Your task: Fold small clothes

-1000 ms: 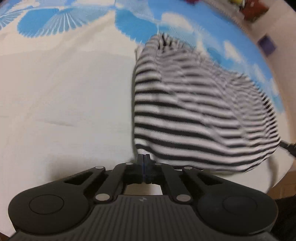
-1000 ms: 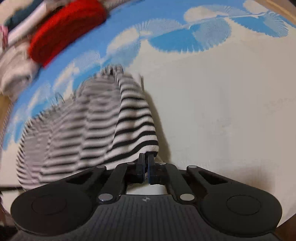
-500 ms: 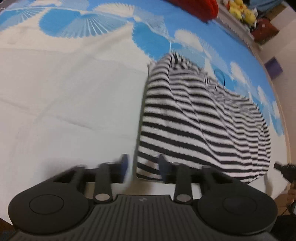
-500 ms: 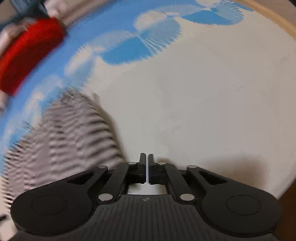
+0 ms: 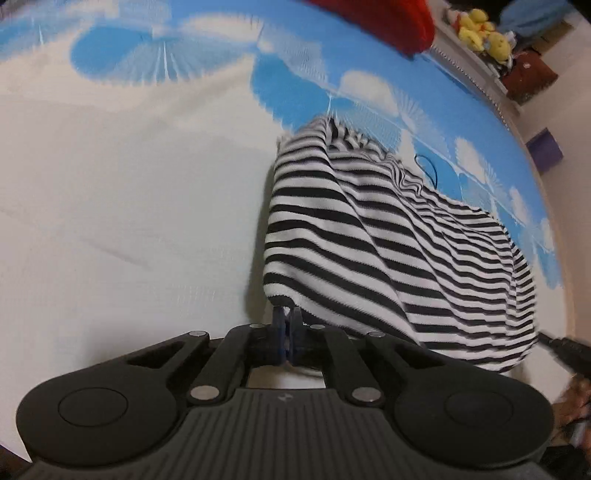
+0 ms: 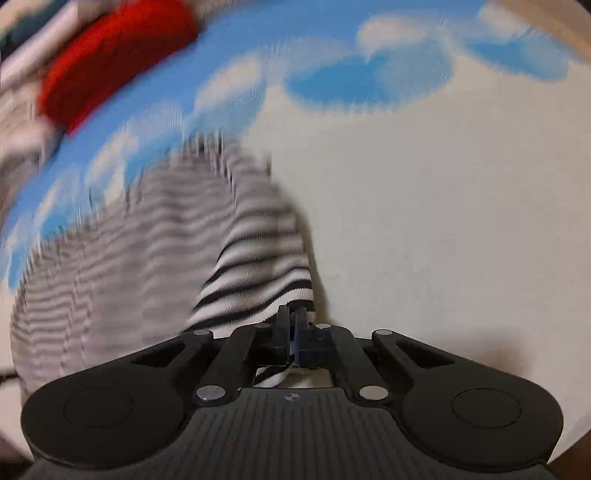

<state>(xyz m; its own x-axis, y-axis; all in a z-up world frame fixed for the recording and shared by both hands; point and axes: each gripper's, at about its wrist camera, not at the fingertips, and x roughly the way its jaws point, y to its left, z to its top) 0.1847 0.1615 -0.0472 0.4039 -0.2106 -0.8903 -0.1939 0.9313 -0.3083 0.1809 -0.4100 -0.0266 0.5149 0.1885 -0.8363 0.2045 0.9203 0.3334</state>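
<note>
— Well, where is the garment?
— The black-and-white striped garment (image 5: 388, 251) lies bunched on the white part of the cloth with blue fan shapes (image 5: 122, 206), its far end reaching the blue band of that pattern.
— Who has hold of it?
— Both. The left gripper (image 5: 286, 317) has its jaws pinched together on the near hem at the garment's left corner. The right gripper (image 6: 294, 318) is likewise clamped on the hem at the opposite near corner; striped fabric (image 6: 255, 273) shows between and under its fingers.
— Is it lifted?
— The near edge rises to the fingertips in both views; how far off the cloth, I cannot tell. The right wrist view is heavily blurred.
— And farther out?
— A red knitted item (image 5: 384, 18) at the far edge, yellow plush toys (image 5: 484, 29) behind it, and a purple box (image 5: 546, 150) to the right.
</note>
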